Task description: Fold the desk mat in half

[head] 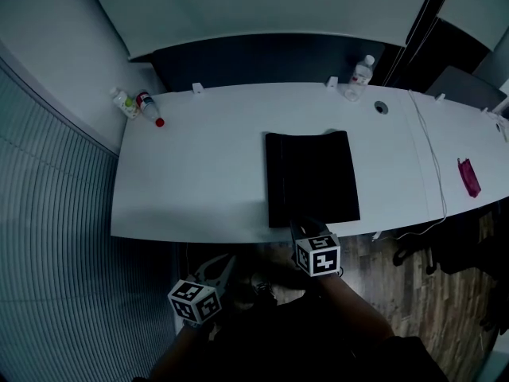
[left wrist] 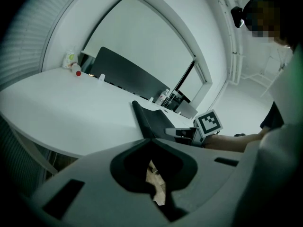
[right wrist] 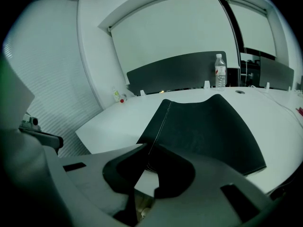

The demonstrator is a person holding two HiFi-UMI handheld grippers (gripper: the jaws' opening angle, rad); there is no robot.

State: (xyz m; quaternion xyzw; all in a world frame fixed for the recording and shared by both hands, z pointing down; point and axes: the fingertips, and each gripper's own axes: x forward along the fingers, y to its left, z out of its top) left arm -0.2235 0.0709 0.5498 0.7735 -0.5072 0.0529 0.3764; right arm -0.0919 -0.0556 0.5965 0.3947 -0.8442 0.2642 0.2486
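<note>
You were at the tail end of the fold, by the look of it. The desk mat [head: 312, 177] lay flat on the white bench [head: 199, 173], toward its near edge and a little right of centre. It already read as doubled: in the right gripper view its layers showed stacked at the near left corner, with a stitched line running up the left side. Your right gripper [head: 305, 228] sat at that near left corner, its jaws a narrow gap apart. Bare bench showed through the gap and the corner of the mat lay just at their mouth, not clearly pinched. Your left gripper [head: 225, 263] hung off the near edge of the bench, below its level and well apart from the mat, with its jaws closed together on nothing. I judged the fold itself done and the right gripper's grip on the corner given up or nearly so. The next move called for drawing the right gripper straight back toward you, without snagging the upper layer and sliding it off the lower one. If the corners looked uneven once it was clear, a light nudge at that same corner would have squared them.
</note>
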